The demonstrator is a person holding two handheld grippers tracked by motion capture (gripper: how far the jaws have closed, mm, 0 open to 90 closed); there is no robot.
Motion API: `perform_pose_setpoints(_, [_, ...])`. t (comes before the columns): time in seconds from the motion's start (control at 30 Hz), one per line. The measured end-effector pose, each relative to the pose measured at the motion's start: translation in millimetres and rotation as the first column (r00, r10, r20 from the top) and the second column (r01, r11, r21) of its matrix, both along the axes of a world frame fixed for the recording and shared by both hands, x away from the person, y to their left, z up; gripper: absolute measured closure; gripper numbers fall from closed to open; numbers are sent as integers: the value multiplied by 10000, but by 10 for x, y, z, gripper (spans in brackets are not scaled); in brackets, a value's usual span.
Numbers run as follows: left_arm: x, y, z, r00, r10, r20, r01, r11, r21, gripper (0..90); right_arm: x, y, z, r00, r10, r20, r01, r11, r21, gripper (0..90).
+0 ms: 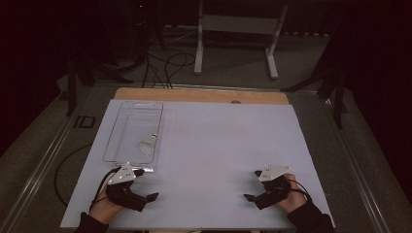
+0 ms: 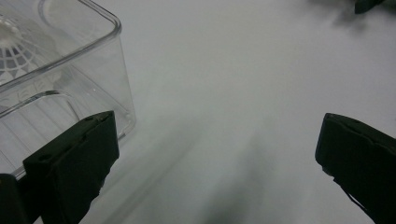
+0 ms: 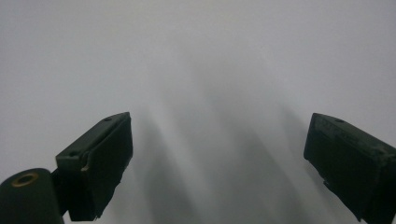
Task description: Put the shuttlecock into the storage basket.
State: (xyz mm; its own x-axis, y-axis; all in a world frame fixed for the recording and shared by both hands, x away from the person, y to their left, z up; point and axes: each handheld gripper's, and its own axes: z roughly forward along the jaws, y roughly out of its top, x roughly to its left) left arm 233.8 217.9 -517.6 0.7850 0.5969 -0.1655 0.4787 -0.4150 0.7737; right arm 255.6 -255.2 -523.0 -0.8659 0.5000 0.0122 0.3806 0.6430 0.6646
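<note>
A clear plastic bin [image 1: 133, 138] lies on the left of the white tabletop [image 1: 214, 145], and a small white object with a netted skirt, like a shuttlecock [image 1: 147, 142], rests inside it. My left gripper [image 1: 147, 184] sits open just in front of the bin's near right corner, holding nothing. In the left gripper view, the bin's corner [image 2: 93, 70] stands beside the left jaw, with the netted object [image 2: 14, 53] behind its wall. My right gripper [image 1: 252, 185] is open near the front right of the table, over bare surface [image 3: 205, 70].
The other gripper's tip [image 2: 369, 4] shows at the top right of the left gripper view. A wooden strip [image 1: 201, 95] edges the table's far side. Beyond it, a white stand [image 1: 235, 36] and cables [image 1: 165, 65] are on the dark floor.
</note>
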Motion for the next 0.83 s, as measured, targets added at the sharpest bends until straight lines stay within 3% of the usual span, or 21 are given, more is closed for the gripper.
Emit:
perform_pose_setpoints(0.43, [-12, 5, -26, 9994, 197, 302, -198, 9998, 45, 5, -1, 11, -18, 9999, -98, 114, 98, 10000, -8, 82])
perform_pose_setpoints(0.83, [-32, -41, -46, 9994, 13, 335, -15, 10000, 42, 5, 9, 11, -31, 9998, -165, 133, 164, 9999, 39, 82])
